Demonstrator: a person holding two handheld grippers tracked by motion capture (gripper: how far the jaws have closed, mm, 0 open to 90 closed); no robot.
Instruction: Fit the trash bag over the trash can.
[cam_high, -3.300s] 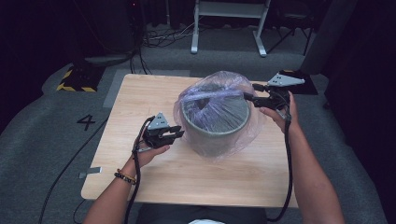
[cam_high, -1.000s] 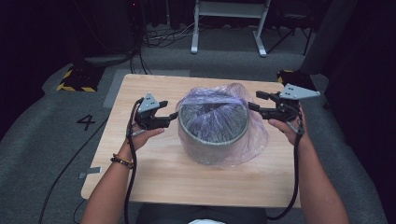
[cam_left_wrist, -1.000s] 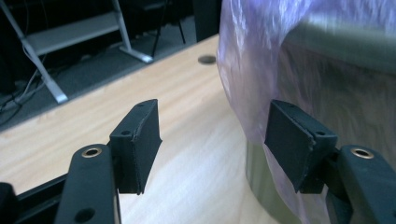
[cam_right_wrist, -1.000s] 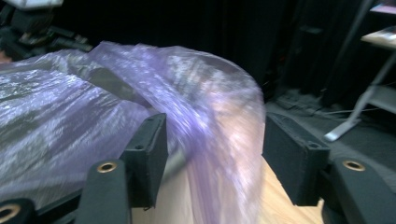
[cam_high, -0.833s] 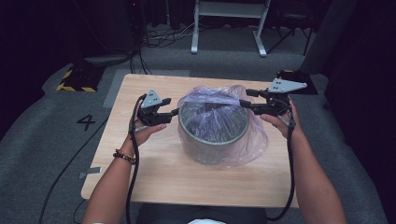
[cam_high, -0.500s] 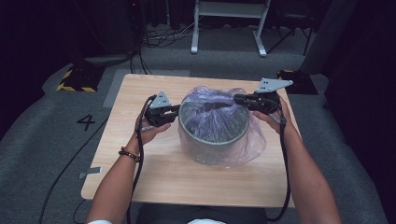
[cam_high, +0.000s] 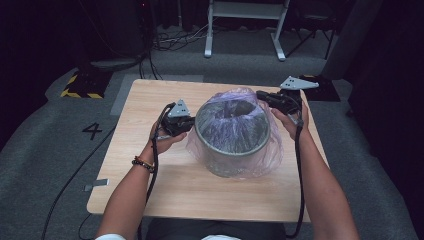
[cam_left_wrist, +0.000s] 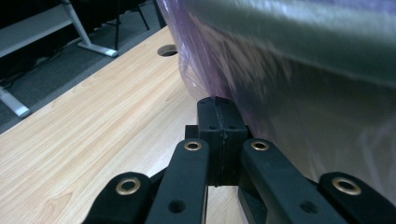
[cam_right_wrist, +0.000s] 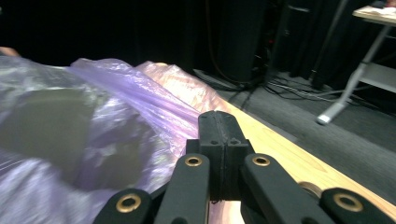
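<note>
The bin stands upright mid-table, mouth up, lined by a purple bag. The left gripper sits at its left wall and the right gripper at its far-right rim, both clenched (whether bag film is pinched is unclear). The floor reads "4".

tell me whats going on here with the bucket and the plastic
A person at a wooden table is fitting a thin purple plastic bag over a grey bucket. The bag lines the inside and drapes down the outside. The left gripper is at the bucket's left side and the right gripper at its far right rim. Both have just closed, jaws together; the gripper views do not settle whether they pinch the film.
</note>
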